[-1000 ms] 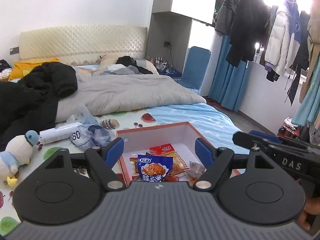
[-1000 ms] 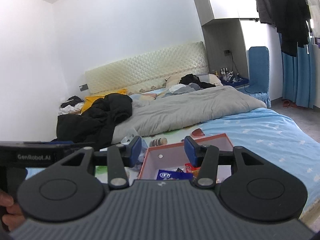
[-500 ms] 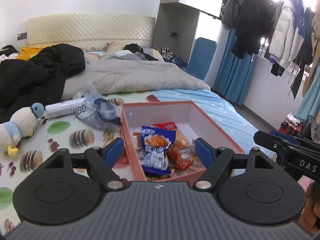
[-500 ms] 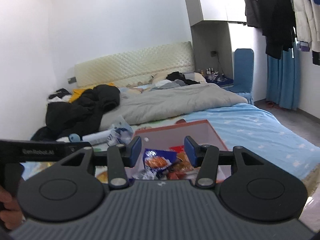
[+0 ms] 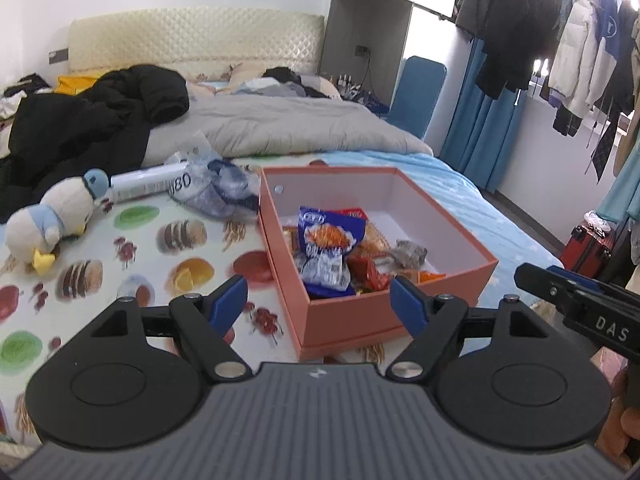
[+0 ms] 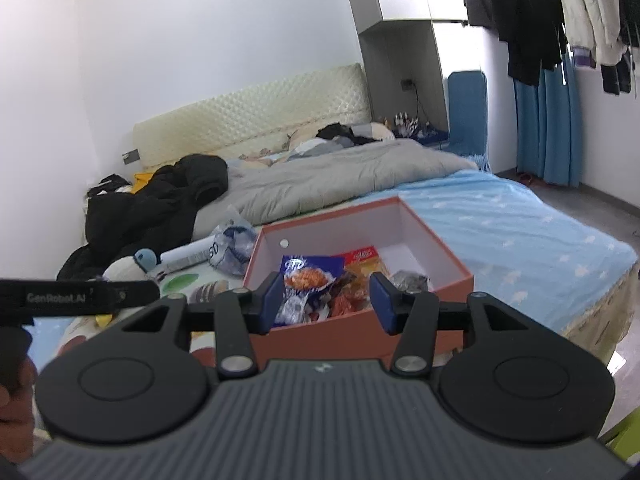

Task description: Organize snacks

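Note:
An open salmon-pink box [image 5: 352, 316] [image 6: 416, 216] sits on the bed, holding a heap of snack packets. On top lies a blue packet [image 5: 326, 240] [image 6: 308, 276], with red and orange packets [image 5: 368, 270] beside it and a crumpled silver wrapper [image 5: 410, 252] [image 6: 410, 280] to the right. My left gripper [image 5: 318, 302] hovers open and wide in front of the box's near wall, nothing between its blue pads. My right gripper [image 6: 326, 302] also stands open, narrower, just short of the box's near rim and empty.
The box rests on a fruit-patterned sheet [image 5: 132, 256]. A plush penguin [image 5: 52, 224], a white tube [image 5: 148, 182] and a clear plastic bag [image 5: 216, 192] lie left of the box. Grey duvet [image 5: 280, 124] and black coat [image 5: 92, 120] lie farther back. Hanging clothes [image 5: 560, 40] fill the right.
Both grippers have come forward and down toward the box, which now looks larger and closer, its contents in plain view. Neither jaw opening has changed.

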